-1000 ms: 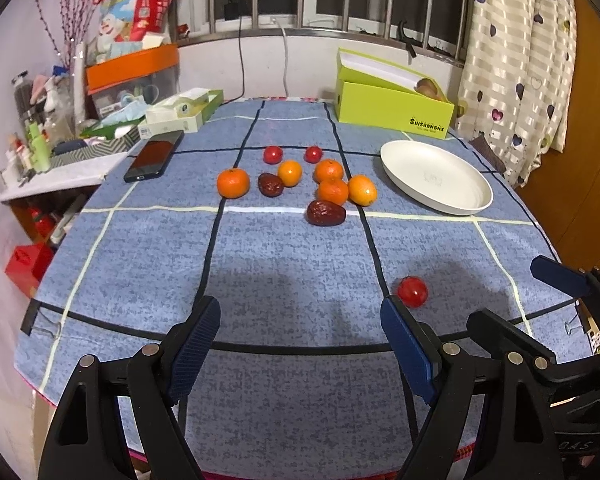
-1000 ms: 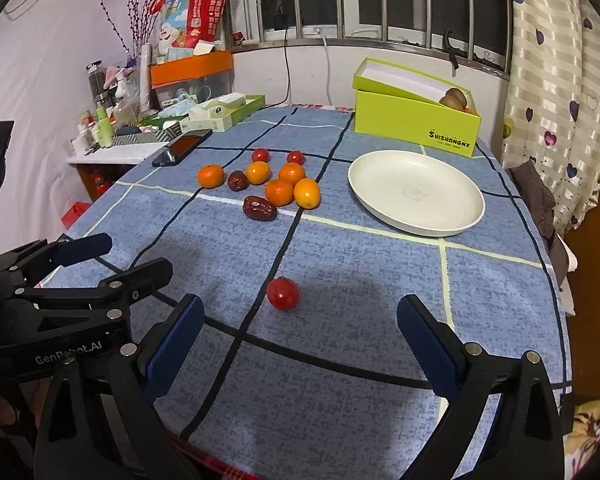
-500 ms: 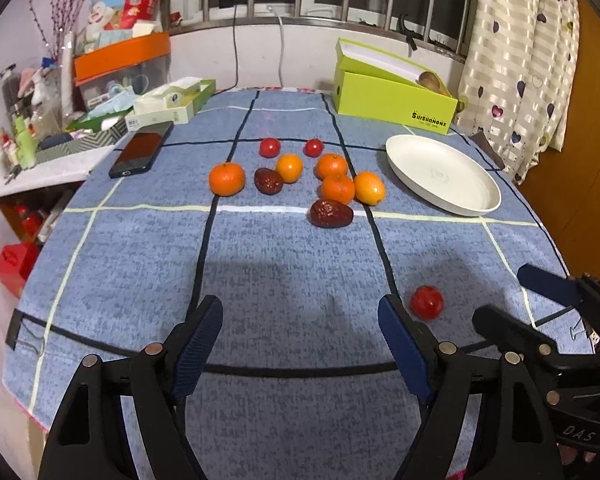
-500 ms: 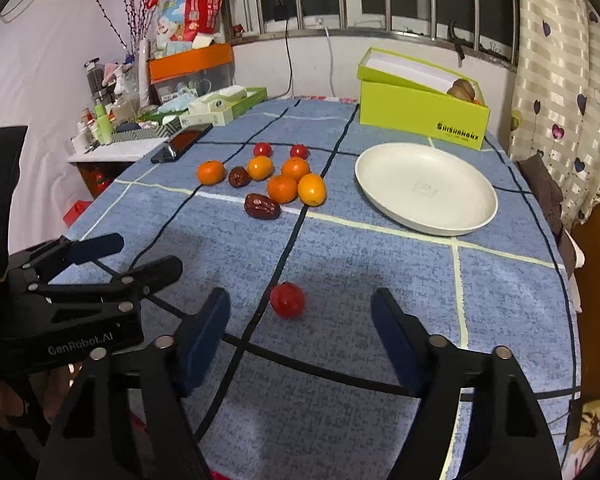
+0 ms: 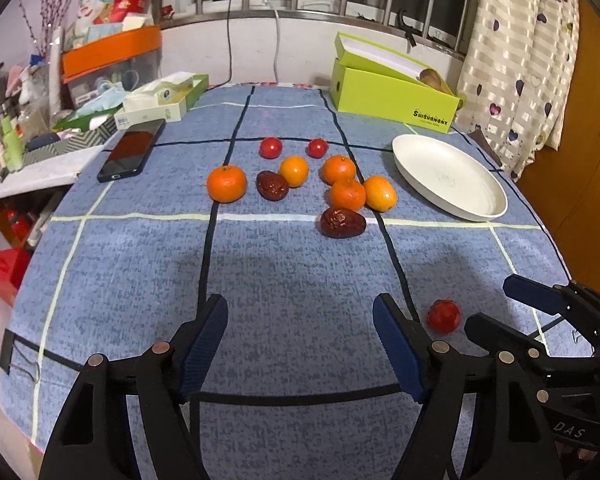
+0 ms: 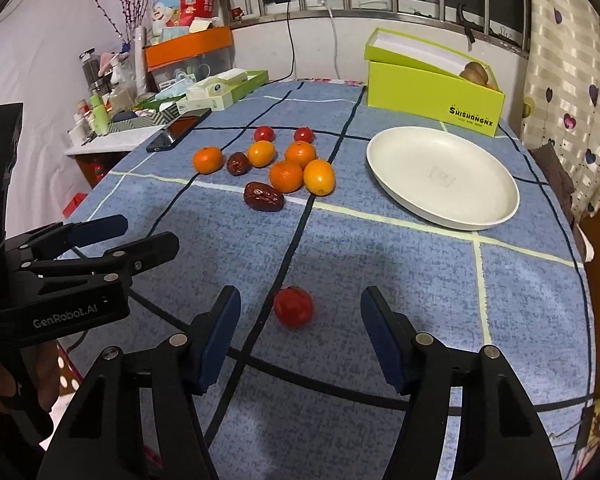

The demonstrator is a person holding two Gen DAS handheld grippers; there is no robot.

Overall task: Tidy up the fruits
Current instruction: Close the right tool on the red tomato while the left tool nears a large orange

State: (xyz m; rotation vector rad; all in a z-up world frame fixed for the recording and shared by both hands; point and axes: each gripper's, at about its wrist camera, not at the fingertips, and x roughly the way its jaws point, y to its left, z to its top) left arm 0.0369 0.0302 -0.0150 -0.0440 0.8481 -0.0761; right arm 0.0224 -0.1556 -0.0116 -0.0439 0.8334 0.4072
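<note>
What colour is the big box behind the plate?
The box is bright lime green with dark lettering, clearest in the right wrist view.

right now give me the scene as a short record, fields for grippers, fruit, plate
left gripper: open, holding nothing, over bare cloth
right gripper: open, lone tomato lies between its fingers, not gripped
fruit cluster: five oranges, two dates, two tomatoes mid-table
plate: white, no fruit on it, right of the cluster
table: blue checked cloth

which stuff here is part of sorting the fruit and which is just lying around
Job: lone red fruit, oranges, dark dates, two far red fruits, white plate, right gripper.
Lying about: phone, green box, tissue box.
</note>
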